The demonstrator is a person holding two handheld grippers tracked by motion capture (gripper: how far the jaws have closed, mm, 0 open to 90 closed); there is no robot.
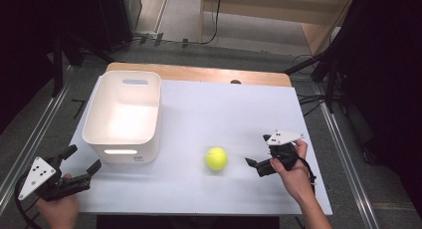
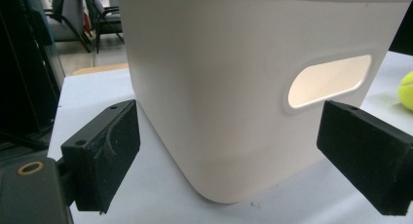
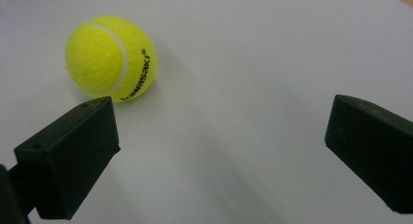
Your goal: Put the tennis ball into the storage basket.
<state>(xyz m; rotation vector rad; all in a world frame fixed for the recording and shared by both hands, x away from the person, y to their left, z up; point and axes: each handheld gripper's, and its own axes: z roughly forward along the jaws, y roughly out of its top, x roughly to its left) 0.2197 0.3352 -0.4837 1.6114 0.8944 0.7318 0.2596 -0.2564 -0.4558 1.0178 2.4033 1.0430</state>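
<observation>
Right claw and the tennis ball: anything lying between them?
Nothing. In the high view only bare white tabletop separates the right claw from the tennis ball; the right gripper view agrees.

In the left gripper view, the white bin [image 2: 234, 87] is running off the top edge beyond the two fingers [image 2: 104, 151], so its rim and inside are staying hidden. Just past the right-hand finger, a yellow ball [image 2: 406, 90] is being cut off by the right edge. In the right gripper view, the right-hand finger [image 3: 372, 146] is running out of the picture at the right and bottom. In the high view, the person's left hand [image 1: 58, 209] is being cut off by the bottom edge, behind its fingers.
</observation>
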